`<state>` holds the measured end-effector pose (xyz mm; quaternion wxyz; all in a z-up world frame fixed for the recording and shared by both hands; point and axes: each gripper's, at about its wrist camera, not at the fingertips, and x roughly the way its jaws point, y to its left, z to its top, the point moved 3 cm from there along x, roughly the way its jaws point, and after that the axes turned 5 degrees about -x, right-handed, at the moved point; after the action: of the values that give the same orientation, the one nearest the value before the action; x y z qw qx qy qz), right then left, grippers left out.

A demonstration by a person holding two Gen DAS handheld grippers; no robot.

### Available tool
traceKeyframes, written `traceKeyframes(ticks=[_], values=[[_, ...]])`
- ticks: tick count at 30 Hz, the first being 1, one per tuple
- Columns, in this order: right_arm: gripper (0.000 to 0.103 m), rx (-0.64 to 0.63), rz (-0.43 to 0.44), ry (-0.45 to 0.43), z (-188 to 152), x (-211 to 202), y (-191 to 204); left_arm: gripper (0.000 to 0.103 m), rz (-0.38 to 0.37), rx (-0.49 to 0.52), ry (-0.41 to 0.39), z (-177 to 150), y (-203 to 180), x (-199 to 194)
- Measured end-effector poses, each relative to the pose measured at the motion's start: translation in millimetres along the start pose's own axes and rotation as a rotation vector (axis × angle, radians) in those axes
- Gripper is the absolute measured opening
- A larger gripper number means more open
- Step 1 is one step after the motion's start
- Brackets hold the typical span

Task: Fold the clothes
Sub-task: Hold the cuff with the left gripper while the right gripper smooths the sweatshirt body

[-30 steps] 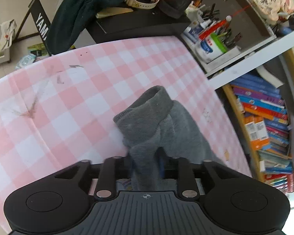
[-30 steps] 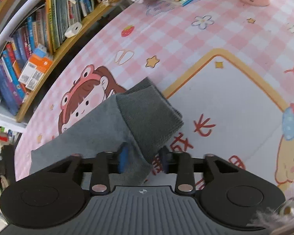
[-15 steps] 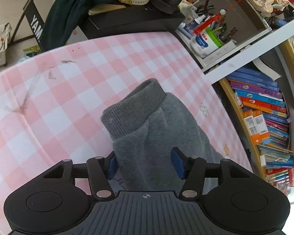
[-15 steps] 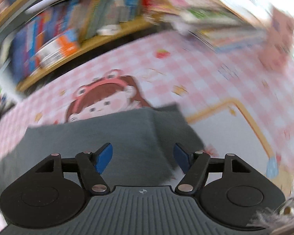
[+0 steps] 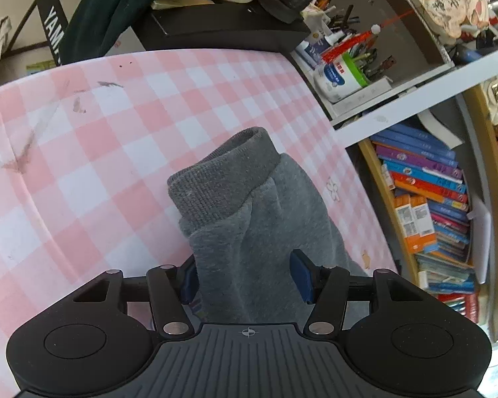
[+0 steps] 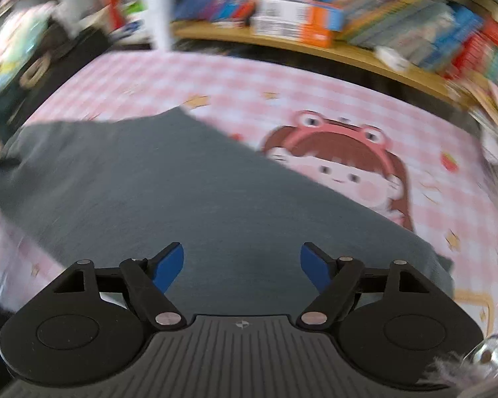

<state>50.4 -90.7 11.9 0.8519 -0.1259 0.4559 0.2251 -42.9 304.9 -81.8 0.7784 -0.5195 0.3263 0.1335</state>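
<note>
Garment: one grey fleece piece [image 5: 259,219] with a ribbed cuff is lying on the table [image 5: 93,152], its near end cut off behind the gripper body.
Left gripper [image 5: 244,277]: jaws standing half apart with fleece between them; the pads are not pinching it.
Right gripper [image 6: 242,263]: jaws have just been opening, standing wide over flat grey cloth [image 6: 169,192], gripping nothing.
Table: one, checked pink and white.
Right view: blurring heavily; books [image 6: 315,16] are hard to make out.
</note>
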Motion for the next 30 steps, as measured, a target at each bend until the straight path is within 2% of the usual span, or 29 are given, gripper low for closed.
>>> traceKeyframes(ticks=[11, 16, 18, 23, 26, 30], values=[[0.078, -0.135, 0.035, 0.028, 14, 15, 41, 0.055, -0.040, -0.009, 0.020, 5, 4, 2], [0.078, -0.176, 0.056, 0.037, 19, 23, 53, 0.055, -0.064, -0.065, 0.023, 9, 9, 3], [0.078, -0.198, 0.060, 0.031, 23, 29, 59, 0.054, -0.064, -0.104, 0.010, 9, 12, 3], [0.078, -0.250, 0.082, 0.017, 35, 41, 75, 0.054, -0.041, -0.105, -0.007, 7, 8, 3], [0.078, -0.319, 0.115, 0.017, 40, 47, 91, 0.054, -0.043, -0.104, -0.008, 7, 8, 4], [0.078, -0.474, 0.160, 0.009, 43, 55, 120, 0.054, -0.051, -0.108, -0.009, 7, 9, 3]])
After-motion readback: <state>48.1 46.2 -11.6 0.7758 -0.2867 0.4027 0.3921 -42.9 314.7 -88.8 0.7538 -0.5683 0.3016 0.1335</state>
